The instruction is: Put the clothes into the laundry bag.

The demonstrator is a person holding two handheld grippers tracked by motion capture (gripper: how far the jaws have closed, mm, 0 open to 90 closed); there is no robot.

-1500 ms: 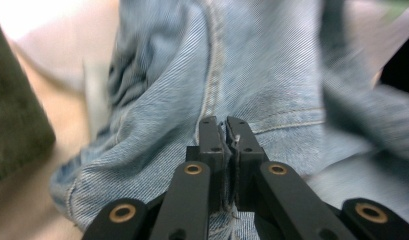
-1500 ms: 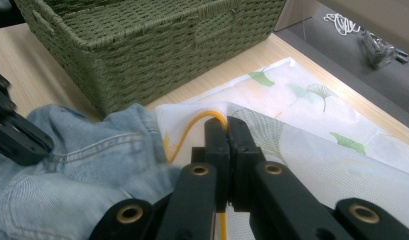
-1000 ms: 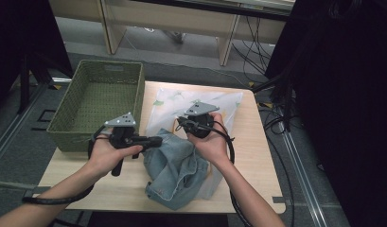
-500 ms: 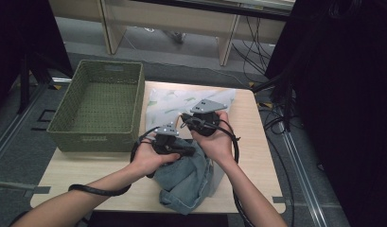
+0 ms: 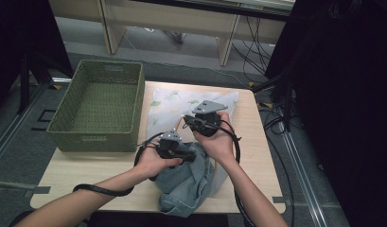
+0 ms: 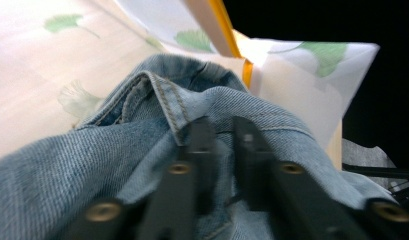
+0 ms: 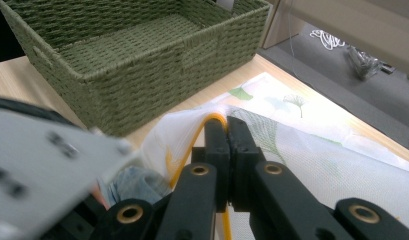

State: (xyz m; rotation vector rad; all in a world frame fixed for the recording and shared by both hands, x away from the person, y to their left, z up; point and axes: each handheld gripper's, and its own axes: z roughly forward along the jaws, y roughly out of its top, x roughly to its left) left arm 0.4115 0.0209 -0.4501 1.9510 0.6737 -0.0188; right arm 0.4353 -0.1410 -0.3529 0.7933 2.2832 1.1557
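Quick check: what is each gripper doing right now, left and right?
Left gripper: jaws just opening, slightly apart over the denim garment, no firm grip.
Right gripper: jaws shut on the yellow-trimmed edge of the leaf-print bag.

My work surface: one light wooden table (image 5: 257,156). Lying directly on it: a green woven basket (image 5: 99,106) at the far left corner area; a white leaf-printed mesh bag (image 5: 167,101) with an orange-yellow rim, spread flat just beside the basket; a crumpled denim garment (image 5: 189,182) at the near edge, overlapping the bag.
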